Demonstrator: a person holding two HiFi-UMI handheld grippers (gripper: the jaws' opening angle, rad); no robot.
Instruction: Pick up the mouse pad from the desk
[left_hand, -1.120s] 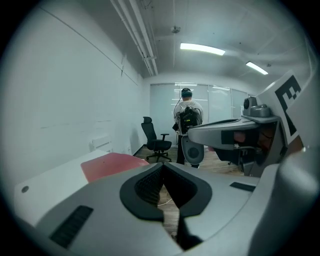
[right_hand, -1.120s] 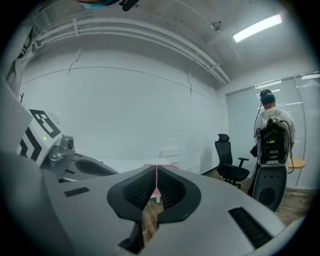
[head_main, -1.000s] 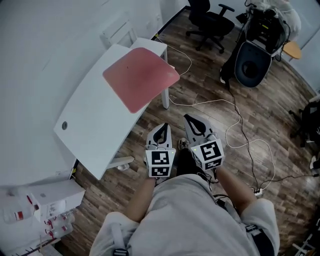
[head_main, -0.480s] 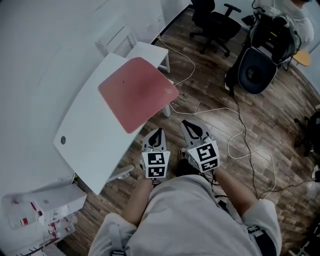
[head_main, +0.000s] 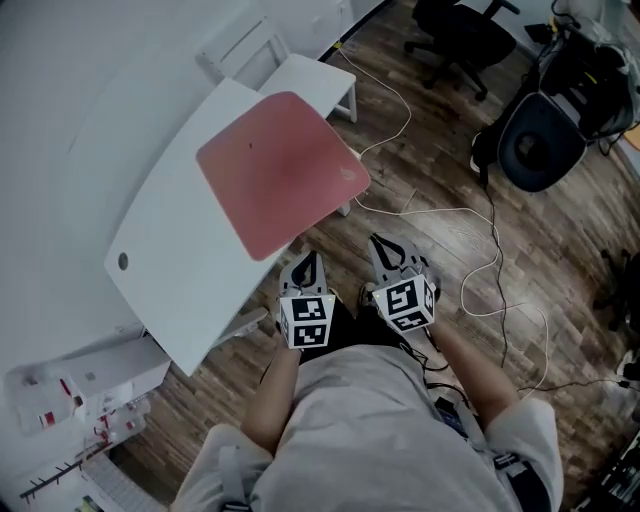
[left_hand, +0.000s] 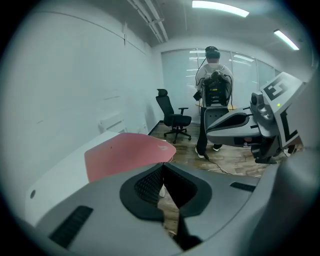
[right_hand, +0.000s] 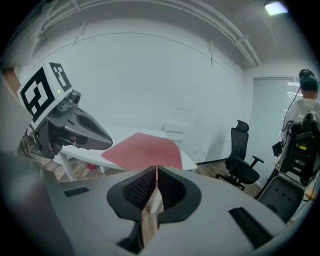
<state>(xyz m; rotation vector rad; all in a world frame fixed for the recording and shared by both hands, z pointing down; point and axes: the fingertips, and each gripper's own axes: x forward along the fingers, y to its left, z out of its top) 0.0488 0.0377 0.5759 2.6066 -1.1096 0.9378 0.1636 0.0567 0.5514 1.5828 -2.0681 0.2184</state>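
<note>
Your left gripper (head_main: 307, 262) and right gripper (head_main: 382, 246) are both clenched and empty, short of the surface (head_main: 170, 270). The red mouse pad (head_main: 278, 170) lies there with its near edge overhanging, likely an easy lip for the jaws.

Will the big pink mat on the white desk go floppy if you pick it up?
Probably only a bit. The mouse pad looks thin, so likely light, yet its corner sticks past the desk edge without drooping, so it seems fairly stiff. Lying flat, it shouldn't roll.
</note>
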